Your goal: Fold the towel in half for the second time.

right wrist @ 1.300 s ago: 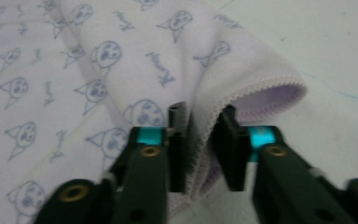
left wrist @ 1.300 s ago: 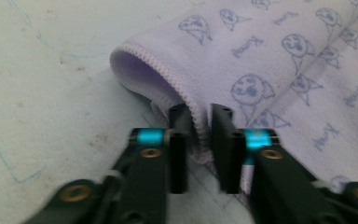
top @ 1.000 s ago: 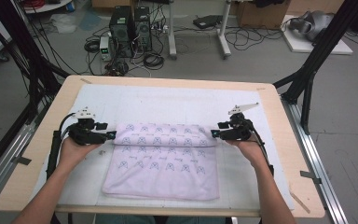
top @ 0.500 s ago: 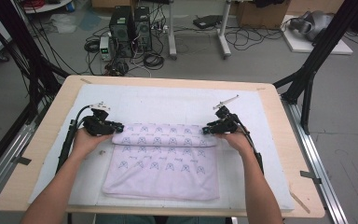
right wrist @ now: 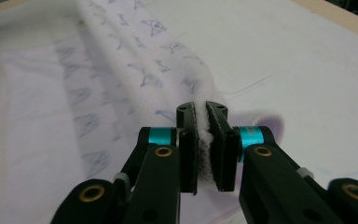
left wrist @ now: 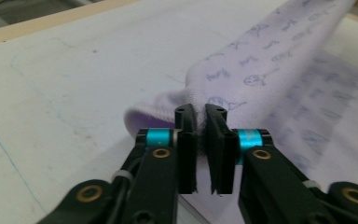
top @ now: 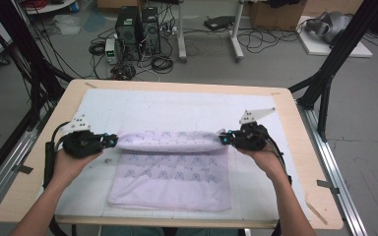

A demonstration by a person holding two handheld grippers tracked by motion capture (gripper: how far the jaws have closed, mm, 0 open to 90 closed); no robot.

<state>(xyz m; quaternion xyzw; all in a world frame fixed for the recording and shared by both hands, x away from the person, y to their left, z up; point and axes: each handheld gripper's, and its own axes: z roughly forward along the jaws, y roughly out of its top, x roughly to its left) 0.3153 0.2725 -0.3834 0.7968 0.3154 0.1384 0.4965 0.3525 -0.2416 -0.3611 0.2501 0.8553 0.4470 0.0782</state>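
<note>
We see a pale lilac printed towel [top: 170, 172] lying on the white mat [top: 177, 105] that covers the wooden table [top: 39, 196], its far edge lifted and rolled toward us into a raised fold. At the left end of that fold, our left gripper [top: 112, 141] has just been closing and now pinches the cloth between its jaws [left wrist: 201, 122]. At the right end of the fold, our right gripper [top: 222, 139] has likewise been closing and is clamped on the towel's corner [right wrist: 201, 122]. The rest of the towel lies flat on the mat, nearer to us than the fold.
</note>
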